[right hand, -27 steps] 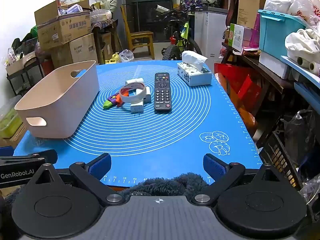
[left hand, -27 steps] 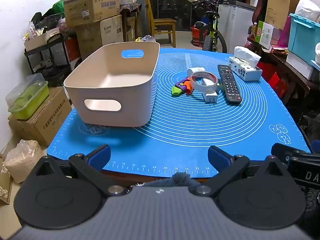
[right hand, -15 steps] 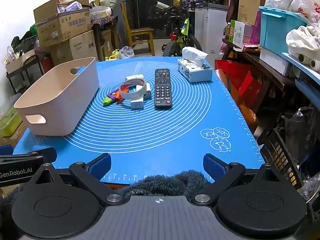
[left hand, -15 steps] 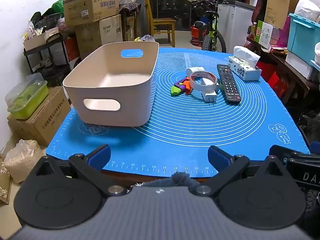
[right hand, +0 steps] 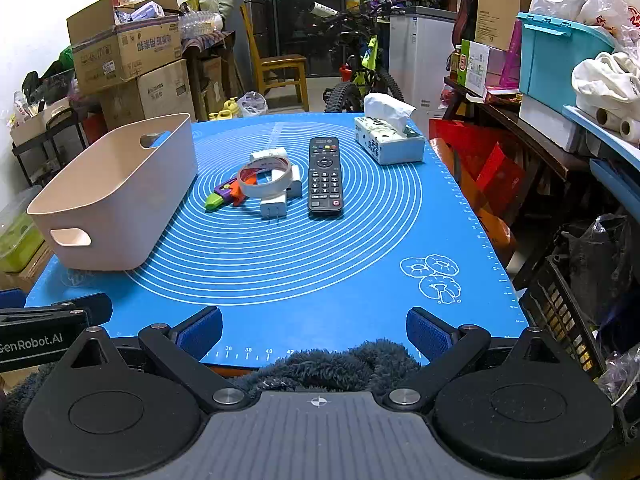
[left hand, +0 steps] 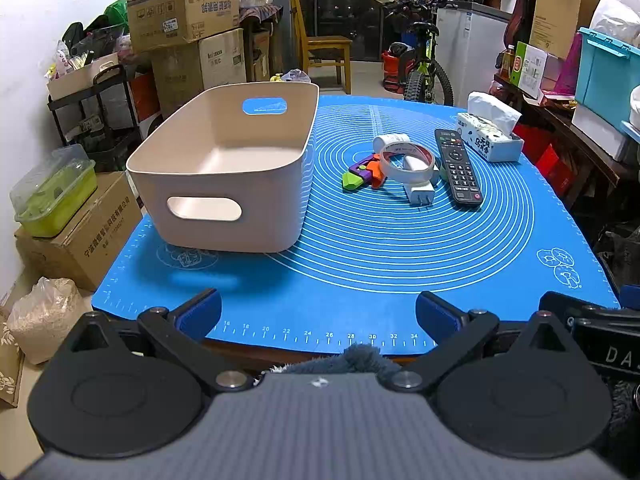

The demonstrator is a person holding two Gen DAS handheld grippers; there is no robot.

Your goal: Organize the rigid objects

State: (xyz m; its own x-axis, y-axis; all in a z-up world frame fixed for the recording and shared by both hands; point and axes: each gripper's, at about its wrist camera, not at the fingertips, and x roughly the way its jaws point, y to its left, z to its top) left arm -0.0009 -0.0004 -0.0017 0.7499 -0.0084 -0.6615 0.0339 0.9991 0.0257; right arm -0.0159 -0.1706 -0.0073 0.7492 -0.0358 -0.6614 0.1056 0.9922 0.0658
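— Blue-padded fingers first, nearest you. What do you log for the two tools?

— Left gripper (left hand: 318, 314): spread wide, holding nothing, at the near edge of the blue mat (left hand: 360, 272). Right gripper (right hand: 314, 330): likewise parted and unloaded, same near edge, to the left one's right.

— Item 1, beyond the bare mat?

— Beige bin (left hand: 224, 184), left side of the mat, apparently nothing in it; part of its floor is hidden behind the near wall. It sits forward-left of your left gripper.

— Item 2, the loose lot?

— One cluster, mid-mat, forward and to the right of the bin. Folding toy knife (right hand: 224, 196), green tip toward you. White charger (right hand: 276, 206), prongs toward you. Tape roll (right hand: 264, 180) lying over the charger and the knife's far end. A white cylinder (right hand: 269, 155) just behind, partly covered.

— Item 3?

— Black remote (right hand: 325, 176), just right of the cluster, long axis running away from you, nearly in line with your right gripper. That hand looks the nearer; close across its narrow width, I judge.

— Farthest?

— Tissue box (right hand: 390, 142), back right.

— Unclear?

— How the tape, charger and knife interlock underneath: cannot tell.
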